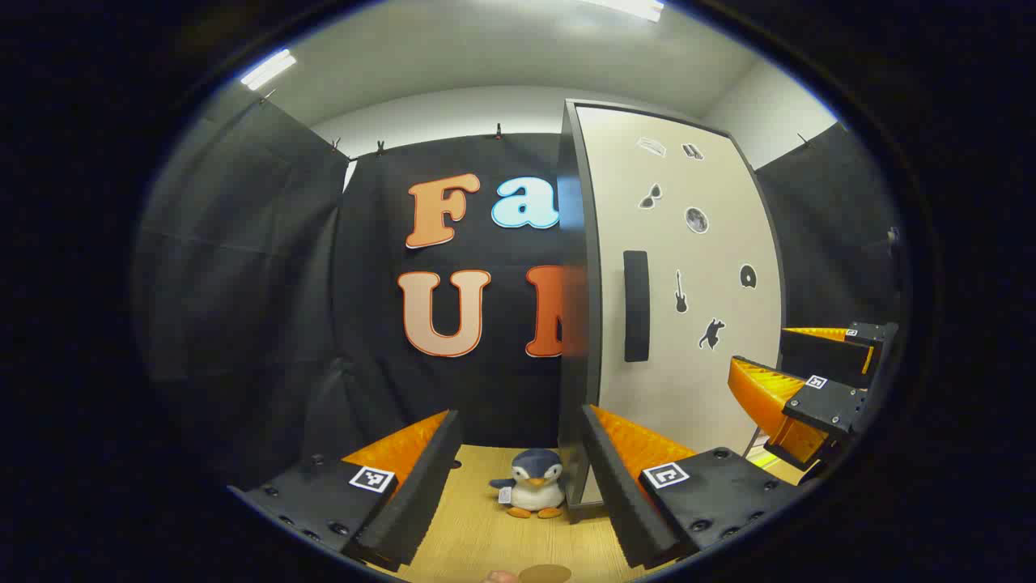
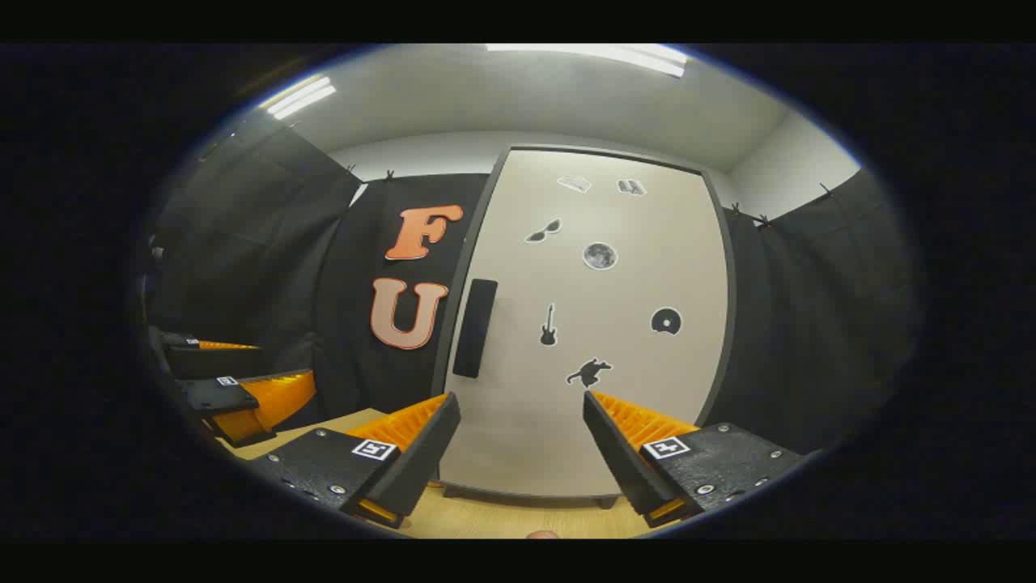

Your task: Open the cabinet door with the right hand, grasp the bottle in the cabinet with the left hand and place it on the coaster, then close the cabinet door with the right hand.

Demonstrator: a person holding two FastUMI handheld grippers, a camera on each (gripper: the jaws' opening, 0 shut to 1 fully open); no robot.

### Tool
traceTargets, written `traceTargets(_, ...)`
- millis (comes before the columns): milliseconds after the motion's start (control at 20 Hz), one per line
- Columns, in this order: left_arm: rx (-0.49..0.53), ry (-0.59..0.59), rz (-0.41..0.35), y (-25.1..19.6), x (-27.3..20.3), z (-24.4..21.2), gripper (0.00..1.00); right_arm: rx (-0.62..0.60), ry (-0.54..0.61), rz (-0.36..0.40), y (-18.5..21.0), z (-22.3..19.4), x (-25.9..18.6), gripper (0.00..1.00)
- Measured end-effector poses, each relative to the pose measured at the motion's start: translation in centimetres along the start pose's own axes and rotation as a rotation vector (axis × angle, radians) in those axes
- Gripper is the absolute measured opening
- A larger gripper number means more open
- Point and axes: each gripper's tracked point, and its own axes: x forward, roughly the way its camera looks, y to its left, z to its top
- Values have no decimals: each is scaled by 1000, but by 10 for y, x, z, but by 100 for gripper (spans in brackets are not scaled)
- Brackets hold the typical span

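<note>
The cabinet's white door (image 2: 599, 340) stands shut straight ahead in the right gripper view, with small stickers on it and a black vertical handle (image 2: 474, 328) near its left edge. What is inside is hidden. My right gripper (image 2: 522, 437) is open, short of the door, with nothing between its fingers. My left gripper (image 1: 518, 470) is open too, to the left of the cabinet (image 1: 688, 308), whose handle (image 1: 636, 306) faces me. A flat brown round coaster (image 1: 544, 573) lies on the wooden table at the bottom edge.
A small penguin plush (image 1: 530, 484) stands on the wooden table (image 1: 477, 534) against the cabinet's left corner. In the left gripper view the right gripper (image 1: 758, 348) hovers open at the right, before the door. Black cloth walls close the booth behind and beside.
</note>
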Motion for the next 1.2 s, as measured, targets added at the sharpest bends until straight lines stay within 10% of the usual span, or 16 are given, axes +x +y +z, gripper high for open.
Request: traceTargets(1200,13,-10,1,51,33,-11,96,13,19,-31,53,9,84,95)
